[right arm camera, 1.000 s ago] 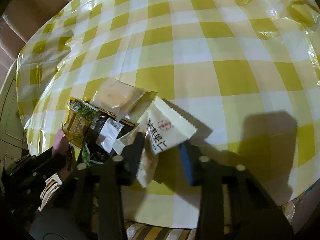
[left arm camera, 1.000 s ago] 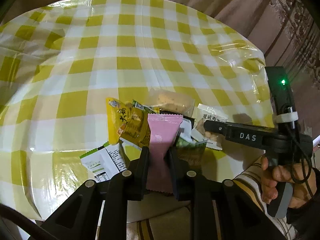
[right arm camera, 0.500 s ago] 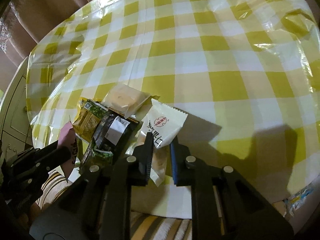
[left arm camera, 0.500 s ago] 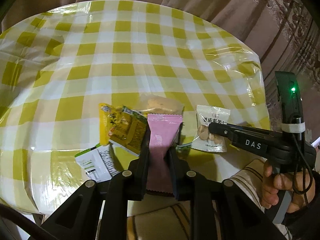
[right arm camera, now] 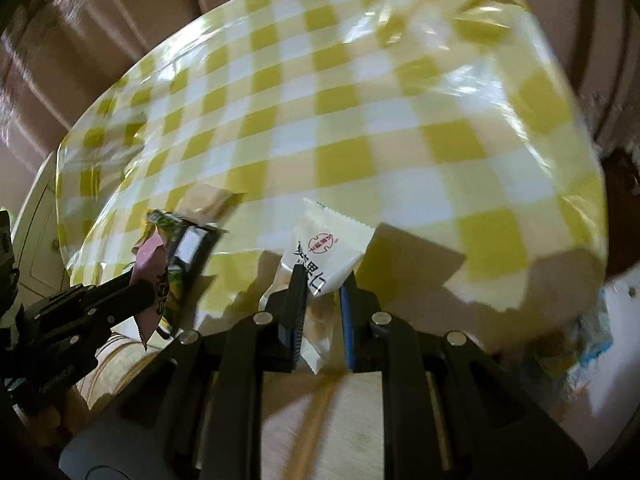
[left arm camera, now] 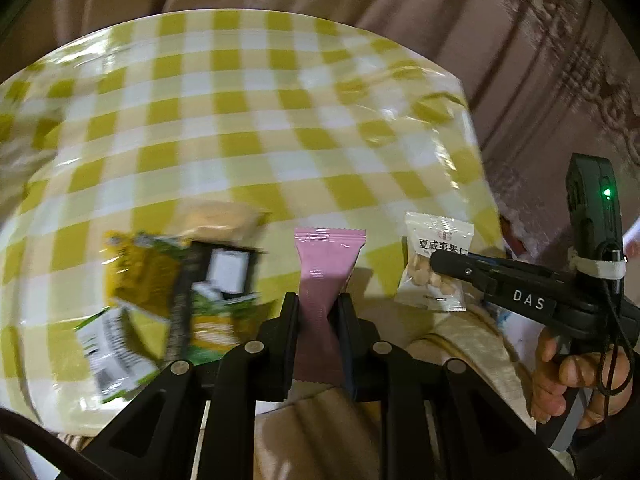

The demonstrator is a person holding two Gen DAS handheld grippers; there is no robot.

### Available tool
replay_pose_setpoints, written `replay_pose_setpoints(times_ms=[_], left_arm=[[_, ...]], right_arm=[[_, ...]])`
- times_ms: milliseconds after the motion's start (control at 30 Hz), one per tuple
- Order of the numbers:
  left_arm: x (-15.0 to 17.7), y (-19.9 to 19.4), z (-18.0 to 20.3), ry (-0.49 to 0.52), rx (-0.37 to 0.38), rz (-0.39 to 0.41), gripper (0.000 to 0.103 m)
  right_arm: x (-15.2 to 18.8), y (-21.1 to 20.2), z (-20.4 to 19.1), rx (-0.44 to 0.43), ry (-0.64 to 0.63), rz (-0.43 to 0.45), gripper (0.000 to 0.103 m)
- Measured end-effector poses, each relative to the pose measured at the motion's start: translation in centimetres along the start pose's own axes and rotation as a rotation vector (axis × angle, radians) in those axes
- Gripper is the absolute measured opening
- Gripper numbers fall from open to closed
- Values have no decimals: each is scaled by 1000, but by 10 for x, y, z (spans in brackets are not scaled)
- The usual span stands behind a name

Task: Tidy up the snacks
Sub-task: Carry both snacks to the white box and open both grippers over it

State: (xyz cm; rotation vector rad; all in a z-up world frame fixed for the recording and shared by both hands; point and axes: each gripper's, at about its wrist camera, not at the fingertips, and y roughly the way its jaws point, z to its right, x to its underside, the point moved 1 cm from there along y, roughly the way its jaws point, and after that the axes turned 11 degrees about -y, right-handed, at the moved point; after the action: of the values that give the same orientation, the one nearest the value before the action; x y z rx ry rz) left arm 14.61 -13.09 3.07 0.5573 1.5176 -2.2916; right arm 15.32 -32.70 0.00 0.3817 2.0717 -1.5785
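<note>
My left gripper (left arm camera: 318, 302) is shut on a pink snack packet (left arm camera: 326, 268) and holds it upright above the table's near edge. My right gripper (right arm camera: 322, 280) is shut on a white nut packet (right arm camera: 326, 248) with Chinese print, lifted off the table. The right gripper (left arm camera: 436, 260) with the white packet (left arm camera: 434, 264) also shows in the left wrist view; the pink packet (right arm camera: 154, 264) shows in the right wrist view. A pile of snack packets (left arm camera: 176, 276) lies on the yellow checked tablecloth (left arm camera: 248, 120): yellow-green, black, white and a clear biscuit pack.
The round table (right arm camera: 360, 100) has a plastic cover over the checked cloth. Brown curtains (left arm camera: 540, 60) hang behind it. A striped cushion or seat (left arm camera: 320, 432) lies below the grippers. A white cabinet (right arm camera: 36, 216) stands at the left.
The right gripper shut on the white nut packet and lifted it off the pile. Both grippers drew back toward the table's near edge with their packets.
</note>
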Motion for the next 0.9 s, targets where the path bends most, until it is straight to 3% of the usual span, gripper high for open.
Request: replay_pose_setpoints(times_ms=[533,900], left_arm=[[19,46,150,268,141,-128,20],[48,87,224,393,171,-275,20]], right_arm=[[67,-62,139,166,233,12,19],[97,-70,193,260,306,-18,19]])
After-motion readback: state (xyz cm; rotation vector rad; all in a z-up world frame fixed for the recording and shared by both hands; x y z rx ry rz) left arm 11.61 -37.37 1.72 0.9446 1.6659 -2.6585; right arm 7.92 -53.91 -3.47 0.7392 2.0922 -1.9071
